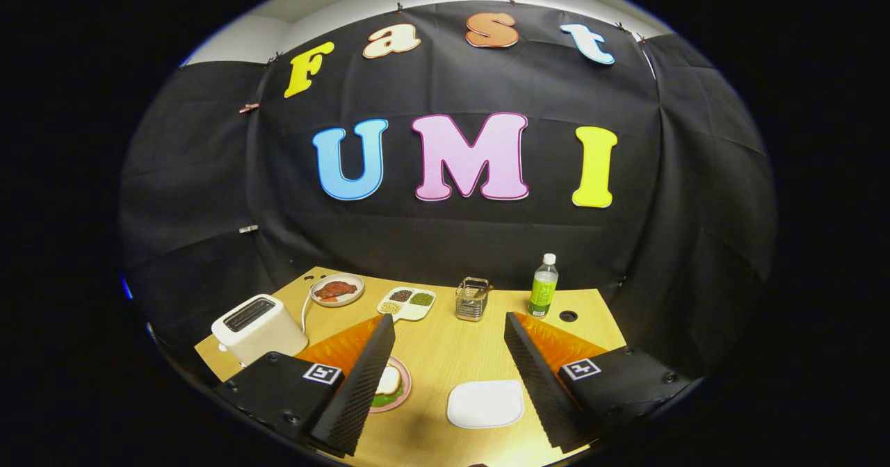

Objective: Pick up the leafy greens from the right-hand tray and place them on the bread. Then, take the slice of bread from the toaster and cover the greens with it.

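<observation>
Your bread slice (pixel 389 381) covers the greens (pixel 384 401) on the pink plate (pixel 403 383) at seven o'clock, half hidden behind your left finger. Your claw (pixel 449 383) hangs released, empty. The white tray (pixel 484 404) lies between the fingers; toaster (pixel 256 327) at nine o'clock on the tabletop (pixel 445 349).

At the back of the wooden table (pixel 445 356) we see a green bottle (pixel 542 288) with a white cap, a small wire basket (pixel 473 300), a divided dish (pixel 407 303) of grains, and a plate of reddish food (pixel 336 290).
</observation>
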